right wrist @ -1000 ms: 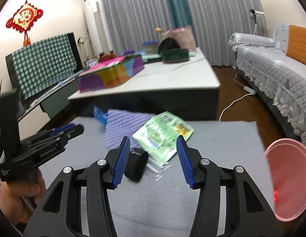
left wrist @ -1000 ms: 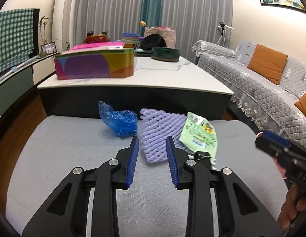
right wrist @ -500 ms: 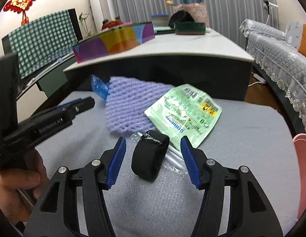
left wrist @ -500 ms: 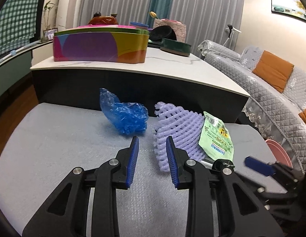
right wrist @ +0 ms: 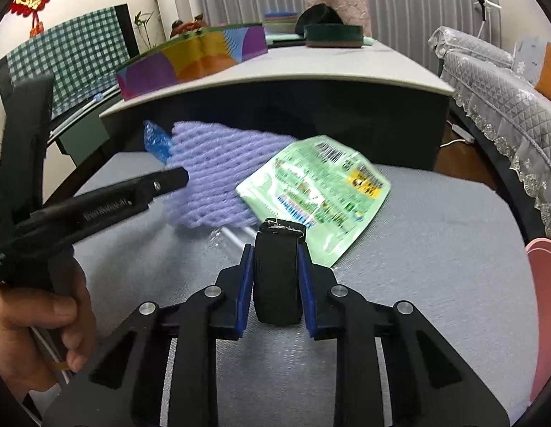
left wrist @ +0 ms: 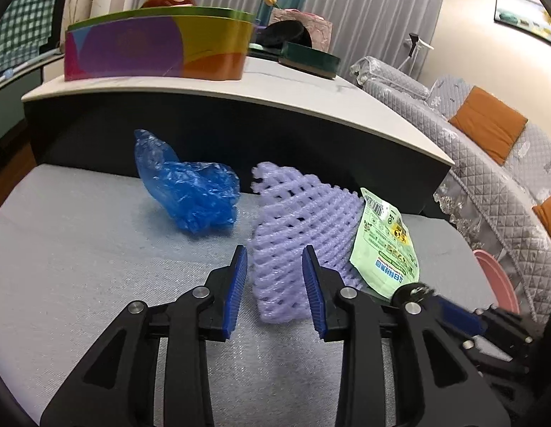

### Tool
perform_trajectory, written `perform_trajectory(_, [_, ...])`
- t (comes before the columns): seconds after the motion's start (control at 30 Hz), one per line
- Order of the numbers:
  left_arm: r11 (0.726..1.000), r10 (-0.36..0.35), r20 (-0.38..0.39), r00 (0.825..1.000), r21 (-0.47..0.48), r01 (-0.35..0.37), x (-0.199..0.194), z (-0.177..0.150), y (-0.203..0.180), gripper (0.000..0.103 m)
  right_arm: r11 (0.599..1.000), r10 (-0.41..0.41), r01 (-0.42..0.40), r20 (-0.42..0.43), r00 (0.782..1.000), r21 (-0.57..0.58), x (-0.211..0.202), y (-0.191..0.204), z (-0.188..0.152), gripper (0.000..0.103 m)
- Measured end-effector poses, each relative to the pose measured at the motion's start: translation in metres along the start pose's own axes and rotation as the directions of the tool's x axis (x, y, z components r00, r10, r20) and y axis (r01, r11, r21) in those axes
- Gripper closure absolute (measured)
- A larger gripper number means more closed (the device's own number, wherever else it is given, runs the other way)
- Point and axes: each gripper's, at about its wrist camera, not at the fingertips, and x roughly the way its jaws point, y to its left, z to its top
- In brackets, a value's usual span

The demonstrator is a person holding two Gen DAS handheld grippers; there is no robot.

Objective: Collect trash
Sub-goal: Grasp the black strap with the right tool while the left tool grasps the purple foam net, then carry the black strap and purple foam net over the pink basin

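— Left wrist view: what's there?
— Crinkled blue plastic bag (left wrist: 190, 195) on the grey mat (left wrist: 79, 267); the left gripper (left wrist: 274, 284), angled down, jaws opening, straddles the ribbed purple foam net (left wrist: 296, 227) without pressing it.
— Rightward?
— The right gripper (right wrist: 276, 277), jaws closing, pinches a black roll (right wrist: 277, 277) beside the glossy green packet (right wrist: 318, 195); a pink bin (right wrist: 544, 284) is cut off.

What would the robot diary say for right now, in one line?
right gripper: closing on black roll | left gripper: opening around purple foam net | pink bin: waiting
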Motion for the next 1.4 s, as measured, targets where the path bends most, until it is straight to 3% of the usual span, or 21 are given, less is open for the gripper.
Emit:
perform_trajectory(0.07, [1.000,0.003,0.000,1.000,0.017,-0.003,-0.001,0.000,-0.004,0.078,1.000,-0.001,0.001,0.018,1.000,-0.002,-0.006,-0.004,0.003,0.079])
perform_trajectory(0.13, [1.000,0.000,0.003,1.000,0.028,0.000,-0.004,0.000,-0.008,0.094,1.000,-0.011,0.011,0.038,0.999,-0.005,-0.013,-0.009,0.006,0.079])
perform_trajectory(0.2, [0.999,0.001,0.010,1.000,0.040,-0.002,-0.007,0.000,-0.011,0.096,1.000,-0.020,0.020,0.051,0.998,0.002,-0.019,-0.015,0.008,0.079])
perform_trajectory(0.83, [0.992,-0.010,0.151,0.989,0.129,-0.010,-0.093,0.003,-0.047,0.098,0.993,-0.117,0.115,0.183,0.976,0.019,-0.102,-0.048,0.013,0.079])
perform_trajectory(1.4, [0.981,-0.054,0.210,0.976,0.193,0.012,-0.153,-0.001,-0.079,0.099,0.987,-0.160,0.152,0.261,0.952,0.048,-0.172,-0.072,0.020,0.079])
